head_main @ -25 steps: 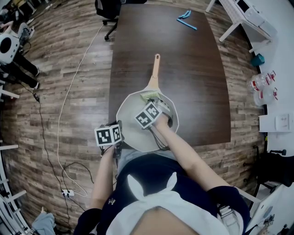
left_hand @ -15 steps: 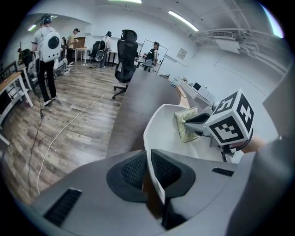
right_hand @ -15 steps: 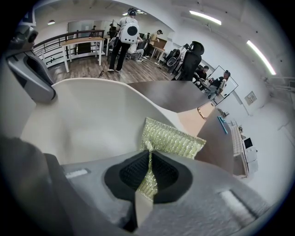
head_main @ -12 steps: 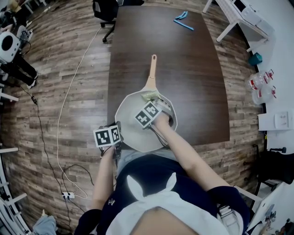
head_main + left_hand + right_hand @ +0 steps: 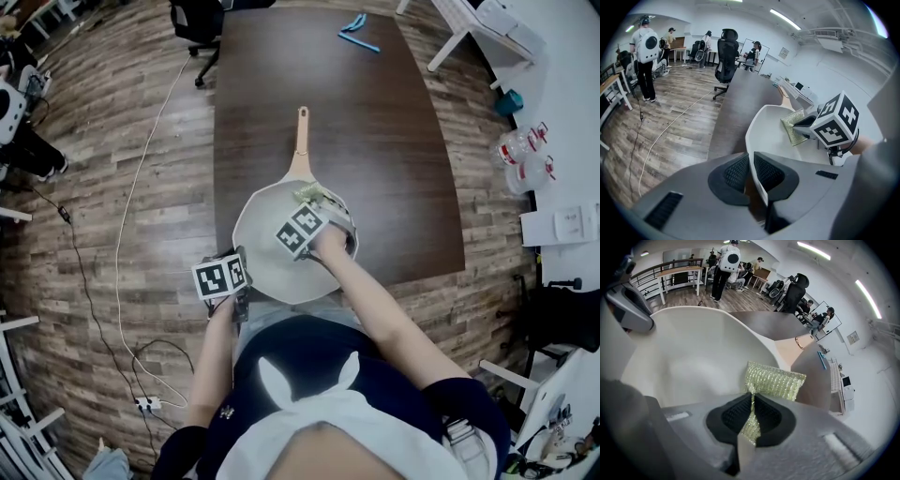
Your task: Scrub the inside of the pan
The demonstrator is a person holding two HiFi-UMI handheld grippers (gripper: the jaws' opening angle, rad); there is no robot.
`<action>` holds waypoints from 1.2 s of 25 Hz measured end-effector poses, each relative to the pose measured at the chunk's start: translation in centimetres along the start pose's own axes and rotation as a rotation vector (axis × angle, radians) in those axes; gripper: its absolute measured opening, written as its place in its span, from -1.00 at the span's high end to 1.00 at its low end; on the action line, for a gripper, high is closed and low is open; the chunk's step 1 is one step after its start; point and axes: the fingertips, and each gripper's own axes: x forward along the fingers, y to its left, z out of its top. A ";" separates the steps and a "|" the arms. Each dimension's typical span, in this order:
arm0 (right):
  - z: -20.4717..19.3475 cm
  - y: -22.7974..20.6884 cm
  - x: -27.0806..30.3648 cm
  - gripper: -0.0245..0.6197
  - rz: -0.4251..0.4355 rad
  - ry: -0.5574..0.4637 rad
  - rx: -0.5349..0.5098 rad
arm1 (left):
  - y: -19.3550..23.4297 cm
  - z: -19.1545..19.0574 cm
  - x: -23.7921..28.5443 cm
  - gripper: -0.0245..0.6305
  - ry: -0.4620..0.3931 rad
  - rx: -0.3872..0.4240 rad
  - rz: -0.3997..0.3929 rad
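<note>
A white pan [image 5: 272, 262] with a wooden handle [image 5: 300, 141] sits at the near end of the dark table [image 5: 394, 159]. My left gripper [image 5: 244, 279] is shut on the pan's near-left rim [image 5: 757, 176], which stands edge-on between the black pads [image 5: 736, 172]. My right gripper [image 5: 314, 208] is inside the pan on its far side, near the handle's root. It is shut on a yellow-green scrub sponge [image 5: 773, 379], whose free end lies against the pan's inner wall [image 5: 693, 352]. The sponge [image 5: 794, 127] and the right gripper's marker cube [image 5: 834, 123] also show in the left gripper view.
Blue objects [image 5: 356, 33] lie at the table's far end. An office chair [image 5: 192, 19] stands beyond the far-left corner. A white cable [image 5: 141, 187] runs over the wooden floor on the left. A white desk with bottles [image 5: 520, 155] is at the right.
My right gripper has slid the sponge a little across the pan's far side. The left gripper has kept its hold on the rim. The head view has shifted slightly.
</note>
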 end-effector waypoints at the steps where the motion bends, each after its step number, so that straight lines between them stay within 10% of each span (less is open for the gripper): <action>1: -0.2 0.0 0.0 0.86 0.000 0.008 0.001 | 0.0 0.0 0.0 0.83 0.005 0.003 -0.002; 30: -5.9 0.6 -0.6 0.86 0.112 0.340 0.026 | -0.2 -0.1 -0.1 0.83 -0.005 0.012 -0.015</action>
